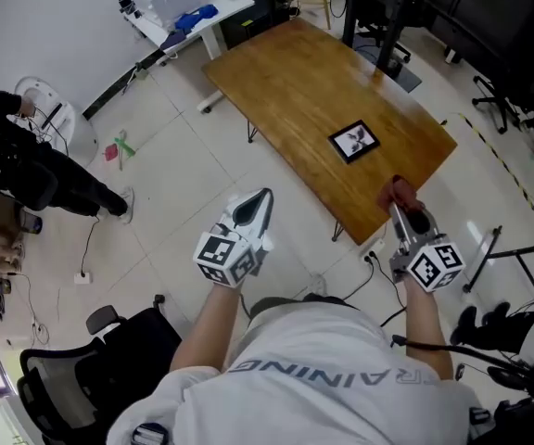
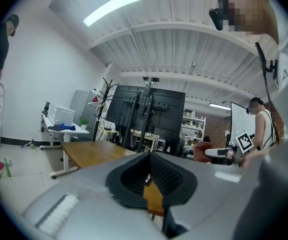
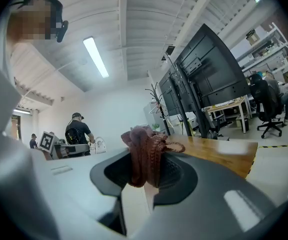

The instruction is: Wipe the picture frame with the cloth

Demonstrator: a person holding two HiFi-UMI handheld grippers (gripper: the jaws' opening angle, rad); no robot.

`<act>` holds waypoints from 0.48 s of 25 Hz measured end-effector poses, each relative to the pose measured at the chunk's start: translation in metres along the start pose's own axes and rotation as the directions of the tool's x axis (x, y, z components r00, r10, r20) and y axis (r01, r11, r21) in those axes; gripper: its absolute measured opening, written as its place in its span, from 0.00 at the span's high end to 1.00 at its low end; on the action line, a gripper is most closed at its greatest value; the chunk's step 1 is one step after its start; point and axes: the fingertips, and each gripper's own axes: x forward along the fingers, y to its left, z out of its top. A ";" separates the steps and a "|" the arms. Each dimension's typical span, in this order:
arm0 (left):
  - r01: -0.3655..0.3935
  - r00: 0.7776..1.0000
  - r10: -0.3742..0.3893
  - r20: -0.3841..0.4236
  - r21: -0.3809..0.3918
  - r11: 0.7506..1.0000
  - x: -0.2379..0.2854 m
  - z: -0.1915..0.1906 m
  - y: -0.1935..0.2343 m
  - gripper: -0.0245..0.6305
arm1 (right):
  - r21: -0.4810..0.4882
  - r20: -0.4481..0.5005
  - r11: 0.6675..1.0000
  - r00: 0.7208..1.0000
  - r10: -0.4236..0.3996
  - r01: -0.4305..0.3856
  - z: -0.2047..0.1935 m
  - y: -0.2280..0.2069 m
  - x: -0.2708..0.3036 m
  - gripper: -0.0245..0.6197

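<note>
— One thing fills most of the head view: a long brown wooden table [image 1: 313,100], running away at a slant across the pale tiled floor [image 1: 184,184].

— What stands around it?

— A white desk [image 1: 179,3] beyond its far left end, and a black office chair [image 1: 72,378] at the near left. A person in dark clothes [image 1: 26,170] bends over at the left edge.

— And the tongs?

— The left gripper [image 2: 148,155] hangs over the floor, off the table's near left side. Its dark ribbed pads meet at the tips, with nothing between them. The right gripper [image 1: 403,208] sits at the table's near corner, jaws clamped tight on a load.

— Where is the frame?

— The small black picture frame [image 1: 354,141], with a pale picture in it, lies flat on the table toward the near right end. It is well apart from both grippers.

— And that load?

— A crumpled reddish-brown knitted cloth [image 3: 145,151]. It is pinched upright between the right jaws, its bunched top poking out above their tips.
</note>
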 end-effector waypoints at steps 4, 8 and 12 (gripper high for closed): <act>0.028 0.999 -0.027 -0.019 0.012 1.000 0.041 0.006 0.004 0.95 | 0.026 -0.009 1.000 1.000 -0.007 0.007 0.002 -0.026 0.020 0.79; 0.066 0.997 -0.066 -0.038 0.009 0.998 0.083 0.009 0.015 0.95 | 0.052 -0.010 0.998 0.999 -0.033 0.033 0.007 -0.051 0.040 0.79; 0.136 0.989 -0.135 -0.061 0.011 0.991 0.130 0.010 0.030 0.95 | 0.059 0.000 0.995 0.997 -0.079 0.079 0.012 -0.069 0.061 0.79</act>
